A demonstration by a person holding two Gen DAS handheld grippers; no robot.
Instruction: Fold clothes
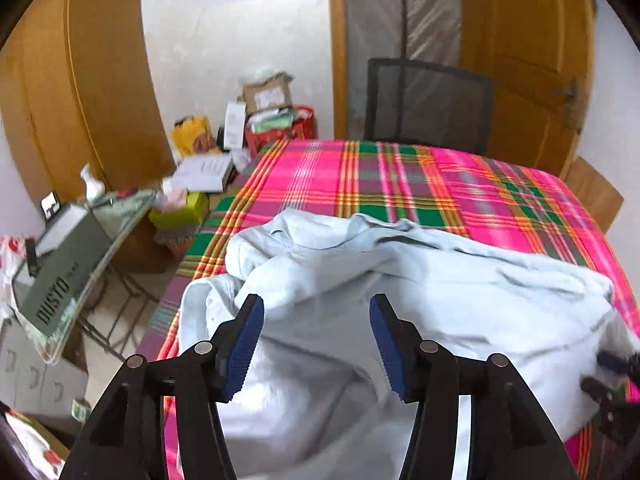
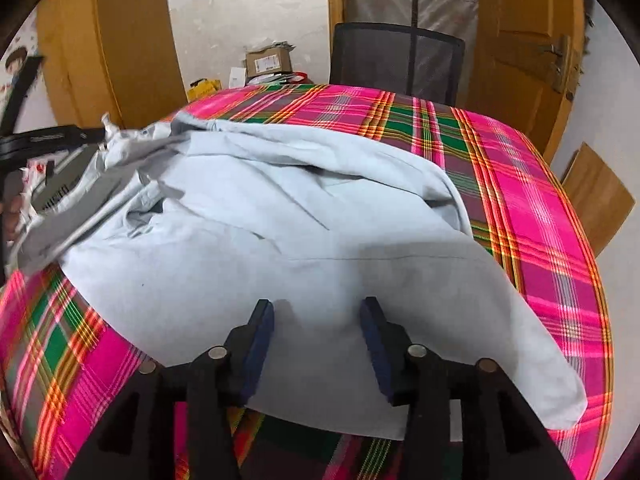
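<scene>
Blue-padded black jaws of the left gripper (image 1: 316,320) are seen spread apart above the crumpled pale blue cotton garment (image 1: 360,300), with nothing pinched between them. Only the left wrist view shows the glass-topped side table (image 1: 80,280) with a grey box (image 1: 60,284) on it, and the clutter on the floor by the wall: an opened brown cardboard box (image 1: 267,94) and a red bag (image 1: 298,128) stuffed with papers. Only the right wrist view shows the garment's flat near hem (image 2: 360,420), over which the right gripper (image 2: 318,316) is held with jaws apart, empty. The garment is spread, wrinkled, on the pink, green and orange plaid tablecloth (image 2: 540,220)
</scene>
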